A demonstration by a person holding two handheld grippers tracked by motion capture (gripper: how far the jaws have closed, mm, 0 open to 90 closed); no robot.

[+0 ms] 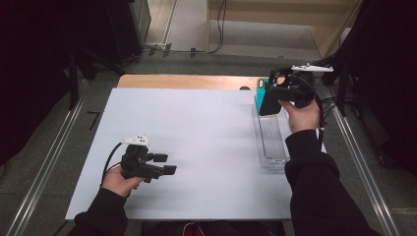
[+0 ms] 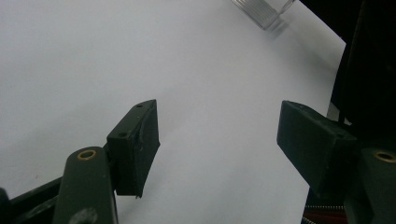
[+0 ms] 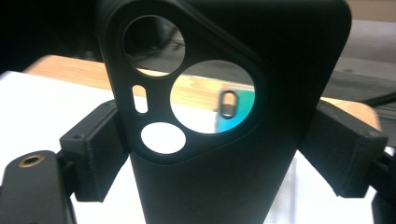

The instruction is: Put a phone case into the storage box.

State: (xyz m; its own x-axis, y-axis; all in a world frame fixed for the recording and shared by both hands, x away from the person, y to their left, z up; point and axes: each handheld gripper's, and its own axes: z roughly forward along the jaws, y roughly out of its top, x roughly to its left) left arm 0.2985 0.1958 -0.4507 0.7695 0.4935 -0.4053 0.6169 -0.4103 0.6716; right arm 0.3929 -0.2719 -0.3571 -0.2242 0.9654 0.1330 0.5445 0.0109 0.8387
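My right gripper (image 1: 281,84) is raised over the table's far right and is shut on a black phone case (image 1: 272,102), held upright. In the right gripper view the black phone case (image 3: 224,93) stands between the two jaws of the right gripper (image 3: 224,156), its round camera cut-outs facing me. Through one cut-out a teal case (image 3: 233,109) shows beyond; in the high view the teal case (image 1: 260,94) sits just left of the black one. My left gripper (image 1: 165,164) hovers low over the near left of the white table (image 1: 196,128), open with nothing between its jaws (image 2: 219,135).
A clear plastic rack (image 1: 271,140) lies along the table's right edge, below the held case; its corner (image 2: 266,10) shows far off in the left gripper view. A wooden strip (image 1: 187,81) borders the far edge. Metal rails run along both sides on the floor.
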